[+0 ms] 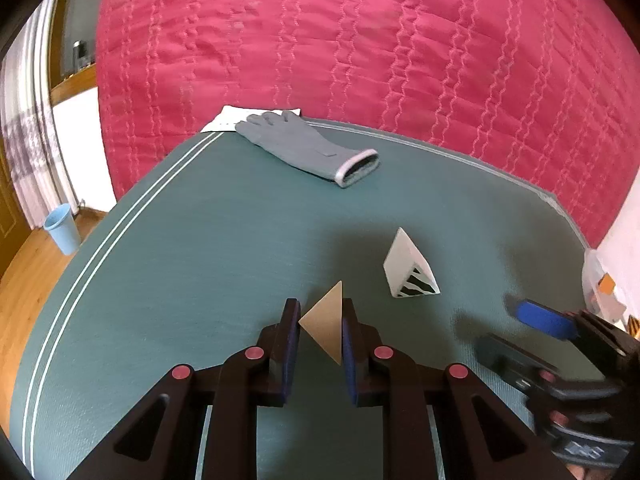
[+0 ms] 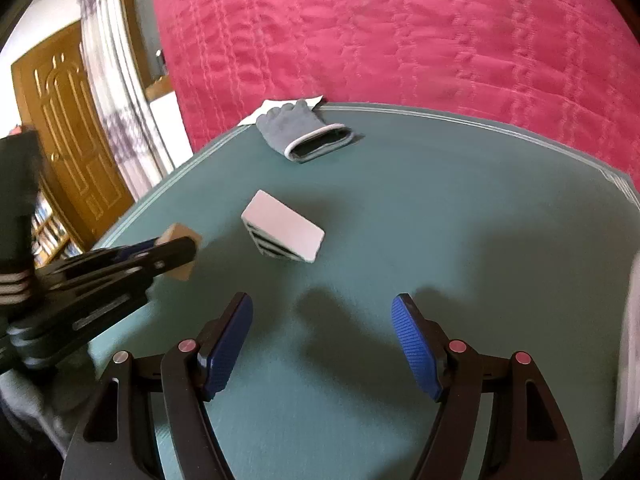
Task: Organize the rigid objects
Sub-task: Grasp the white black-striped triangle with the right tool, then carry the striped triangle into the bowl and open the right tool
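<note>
Left gripper is closed on a tan wooden wedge, blue pads pressing its two sides w/ the triangular face toward the camera; it's held low over the green tabletop, fingers pointing fwd toward the far edge. From the right wrist view the same gripper comes in from the left, roughly level, w/ the wedge sticking out past the fingertips, and it looks slightly above the surface, though contact can't be judged for sure. Right gripper is wide open, nothing between the pads, angled down at bare tabletop, hovering near the front-right; in the left wrist view it shows blurred at the right edge, just beside the left one. A white wedge block w/ black stripes on one end sits on the tabletop just ahead and right of the held wedge, apart from it; right view shows it lying w/ a broad white face up, ahead-left of the open fingers. A grey glove lies flat near the far edge, cuff toward the cameras, fingertips over a white paper sheet. Behind the tabletop is a bed w/ pink quilted cover. Light blue cup stands on the wood floor at left.
</note>
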`<state>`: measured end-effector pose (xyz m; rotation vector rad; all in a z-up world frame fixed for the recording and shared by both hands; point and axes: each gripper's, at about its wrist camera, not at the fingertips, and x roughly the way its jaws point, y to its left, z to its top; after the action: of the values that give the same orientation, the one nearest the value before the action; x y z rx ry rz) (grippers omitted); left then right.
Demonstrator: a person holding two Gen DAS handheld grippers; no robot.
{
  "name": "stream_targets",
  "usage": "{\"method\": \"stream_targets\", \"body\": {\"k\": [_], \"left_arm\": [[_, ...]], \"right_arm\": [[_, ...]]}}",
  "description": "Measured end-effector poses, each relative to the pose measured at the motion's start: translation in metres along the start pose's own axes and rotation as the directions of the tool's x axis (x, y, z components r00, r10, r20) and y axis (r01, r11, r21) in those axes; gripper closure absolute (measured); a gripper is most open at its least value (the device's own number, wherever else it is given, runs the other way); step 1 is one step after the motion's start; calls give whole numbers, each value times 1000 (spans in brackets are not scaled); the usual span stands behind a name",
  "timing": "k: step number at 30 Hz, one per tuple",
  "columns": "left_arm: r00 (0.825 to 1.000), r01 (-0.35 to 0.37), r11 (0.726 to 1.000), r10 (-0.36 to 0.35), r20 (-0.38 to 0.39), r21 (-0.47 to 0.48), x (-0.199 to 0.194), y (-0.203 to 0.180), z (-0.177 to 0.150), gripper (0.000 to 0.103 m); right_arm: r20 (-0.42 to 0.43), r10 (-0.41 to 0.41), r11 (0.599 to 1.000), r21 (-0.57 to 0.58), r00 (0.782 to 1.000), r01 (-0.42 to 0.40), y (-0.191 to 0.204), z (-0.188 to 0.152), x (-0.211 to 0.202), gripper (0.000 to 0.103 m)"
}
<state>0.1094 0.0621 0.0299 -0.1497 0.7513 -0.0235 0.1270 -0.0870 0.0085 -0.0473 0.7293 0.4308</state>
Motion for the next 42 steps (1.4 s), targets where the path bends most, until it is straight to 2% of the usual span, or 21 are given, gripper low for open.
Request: {"method": "stream_targets", "body": {"k": [4,9,17,22,25,27,30,42], "left_arm": [[1000,0,1000,0,3,-29,-2,7,1,83],[1000,-2,999,2,2,-34,-1,6,1,83],[1000,-1,999,1,-5,-42,-1,7,0,83],[1000,-3,999,2,-6,-43,-1,7,-1,83],[1000,-5,999,5,-7,-46,-1,7,-1,83],[1000,-6,999,6,-6,-47,-1,7,-1,83],[1000,-6,999,6,-5,-48,-1,8,-1,83],[1000,-29,999,29,9,-39,-3,7,-1,83]], "right_arm": [[-45,-9,997,-74,999,5,8,17,24,30],[-77,-83,984,-165,994,69,15,32,48,30],[-95,-59,982,-182,994,41,19,49,67,31],[-91,-49,981,-190,995,31,26,53,72,40],[-87,-46,982,-187,995,29,29,55,74,52],[-84,-43,982,-186,996,26,30,56,74,64],[-79,-45,983,-183,996,30,31,55,74,72],[-70,-42,993,-112,997,34,24,42,57,72]]}}
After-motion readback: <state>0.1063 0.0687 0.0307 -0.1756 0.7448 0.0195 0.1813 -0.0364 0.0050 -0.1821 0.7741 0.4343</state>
